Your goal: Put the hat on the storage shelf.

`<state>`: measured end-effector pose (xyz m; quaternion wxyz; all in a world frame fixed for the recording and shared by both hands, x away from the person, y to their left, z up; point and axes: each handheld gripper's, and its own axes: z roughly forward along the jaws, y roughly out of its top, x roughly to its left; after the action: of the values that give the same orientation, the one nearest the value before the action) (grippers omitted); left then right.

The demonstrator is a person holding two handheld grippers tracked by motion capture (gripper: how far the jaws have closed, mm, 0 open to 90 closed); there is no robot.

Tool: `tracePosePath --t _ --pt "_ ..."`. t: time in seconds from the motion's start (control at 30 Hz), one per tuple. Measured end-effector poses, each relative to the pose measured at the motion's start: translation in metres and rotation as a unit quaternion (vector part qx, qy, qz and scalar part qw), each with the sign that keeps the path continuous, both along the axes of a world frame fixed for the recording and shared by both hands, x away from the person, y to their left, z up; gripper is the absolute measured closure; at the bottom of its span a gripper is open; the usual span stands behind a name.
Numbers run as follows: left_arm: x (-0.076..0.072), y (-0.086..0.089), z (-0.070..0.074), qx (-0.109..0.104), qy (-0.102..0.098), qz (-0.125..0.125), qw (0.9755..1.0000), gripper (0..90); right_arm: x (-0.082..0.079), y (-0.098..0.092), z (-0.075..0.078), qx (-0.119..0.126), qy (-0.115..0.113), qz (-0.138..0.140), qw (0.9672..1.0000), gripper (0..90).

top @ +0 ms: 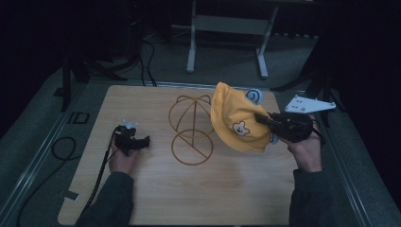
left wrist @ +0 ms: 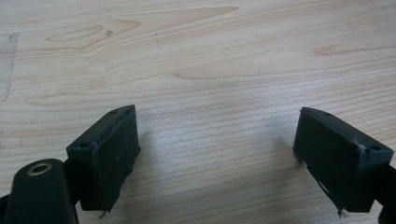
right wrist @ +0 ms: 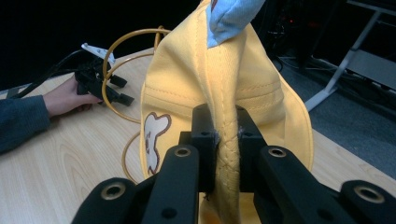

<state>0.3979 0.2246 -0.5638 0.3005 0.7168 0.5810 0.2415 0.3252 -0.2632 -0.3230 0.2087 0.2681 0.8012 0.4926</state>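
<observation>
Where wire stand (top: 191,130) ends, bare table (top: 142,198).

Yellow hat (top: 235,120), soft fabric with a stitched brim, a small white bear patch on the side and light blue ear pieces at top and lower edge. It's held up off the table, brim fold pinched, hanging tilted just right of the wire stand (top: 191,130), close beside its dome. Stand is gold wire, ring base, domed top with two small ears, upright mid-table.
</observation>
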Motion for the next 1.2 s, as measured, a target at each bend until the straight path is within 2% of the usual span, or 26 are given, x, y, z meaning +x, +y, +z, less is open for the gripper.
tracePosePath --t 0.4,0.6,0.8,1.2 --pt "0.0 0.0 0.0 0.0 0.0 0.0 1.0 14.4 0.002 0.014 0.013 0.002 -0.01 0.017 0.9998 82.7" --pt "0.0 0.0 0.0 0.0 0.0 0.0 1.0 14.4 0.01 0.03 0.015 -0.012 -0.007 0.024 0.9996 82.7" --pt "0.0 0.0 0.0 0.0 0.0 0.0 1.0 14.4 0.018 0.037 0.015 -0.022 -0.004 0.024 0.9995 82.6" --pt "0.0 0.0 0.0 0.0 0.0 0.0 1.0 14.4 0.028 0.048 0.021 -0.025 -0.004 0.025 0.9994 82.1"
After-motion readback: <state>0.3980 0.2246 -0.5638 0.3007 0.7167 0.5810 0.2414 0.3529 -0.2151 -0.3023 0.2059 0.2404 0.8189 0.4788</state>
